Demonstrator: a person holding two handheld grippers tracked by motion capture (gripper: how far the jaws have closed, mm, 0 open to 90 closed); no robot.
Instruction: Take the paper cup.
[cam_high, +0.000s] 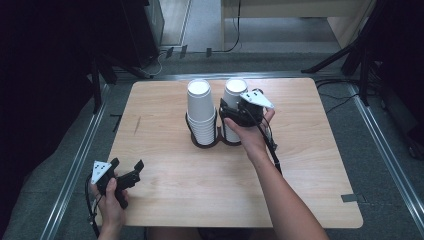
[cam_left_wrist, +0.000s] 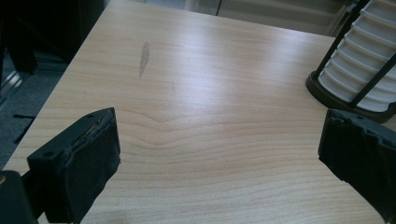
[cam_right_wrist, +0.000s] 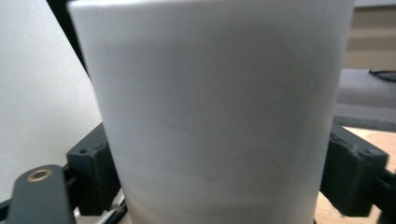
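Two stacks of white paper cups stand in a black wire holder (cam_high: 205, 143) at the table's middle back: a left stack (cam_high: 200, 112) and a right stack (cam_high: 234, 91). My right gripper (cam_high: 231, 107) reaches in from the right at the right stack's top. In the right gripper view the white cup (cam_right_wrist: 215, 93) sits between the jaws, and both pads lie against its sides; the left stack (cam_right_wrist: 37, 93) stands beside it. My left gripper (cam_high: 127, 164) rests low at the table's front left, open and with nothing in it (cam_left_wrist: 219, 154). It faces the left stack (cam_left_wrist: 359, 56).
The wooden table (cam_high: 310, 165) has bare board in front of and beside the holder. A dark scuff (cam_left_wrist: 144, 58) marks the board at the left. Beyond the far edge lie cables (cam_high: 165, 55) and black stand legs (cam_high: 345, 55) on the floor.
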